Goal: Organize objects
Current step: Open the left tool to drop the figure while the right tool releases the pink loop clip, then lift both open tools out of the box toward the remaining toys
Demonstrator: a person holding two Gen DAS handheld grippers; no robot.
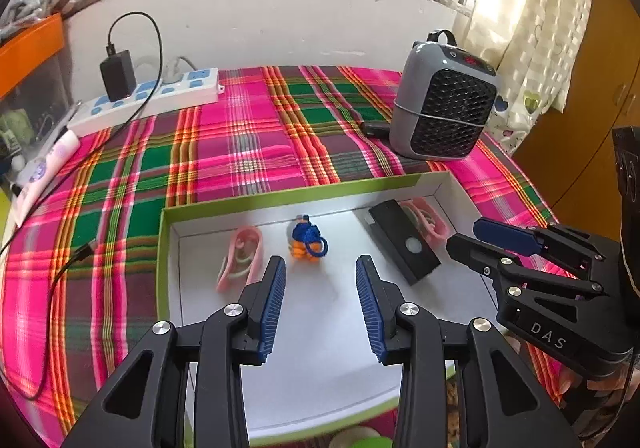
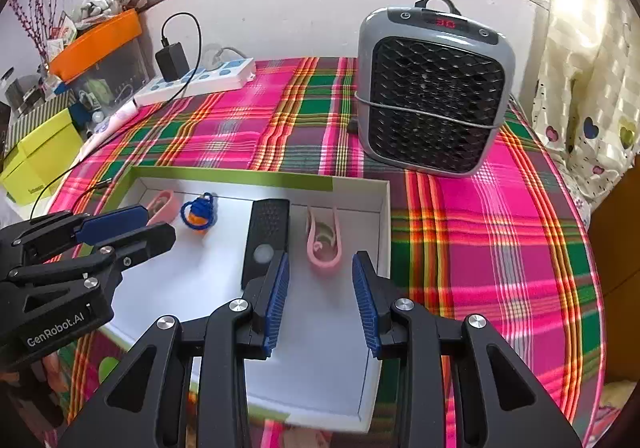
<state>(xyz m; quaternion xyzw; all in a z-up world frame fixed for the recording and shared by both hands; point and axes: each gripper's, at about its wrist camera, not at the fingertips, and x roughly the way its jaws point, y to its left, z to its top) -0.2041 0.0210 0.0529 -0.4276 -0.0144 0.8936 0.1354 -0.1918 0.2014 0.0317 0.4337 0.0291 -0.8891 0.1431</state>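
Observation:
A shallow white box with a green rim (image 1: 256, 203) (image 2: 240, 173) lies on the plaid cloth. Inside it are a pink clip (image 1: 240, 258) (image 2: 162, 203) at the left, a blue and orange knitted toy (image 1: 307, 238) (image 2: 200, 211), a black rectangular device (image 1: 402, 242) (image 2: 266, 238) and a second pink clip (image 1: 426, 221) (image 2: 324, 244) at the right. My left gripper (image 1: 320, 300) (image 2: 132, 226) is open and empty above the box, just short of the toy. My right gripper (image 2: 320, 296) (image 1: 470, 234) is open and empty, just short of the right pink clip.
A grey fan heater (image 1: 440, 103) (image 2: 434, 91) stands at the back right of the table. A white power strip (image 1: 148, 97) (image 2: 196, 81) with a black charger and cable lies at the back left. A yellow-green box (image 2: 36, 159) sits off the table's left side.

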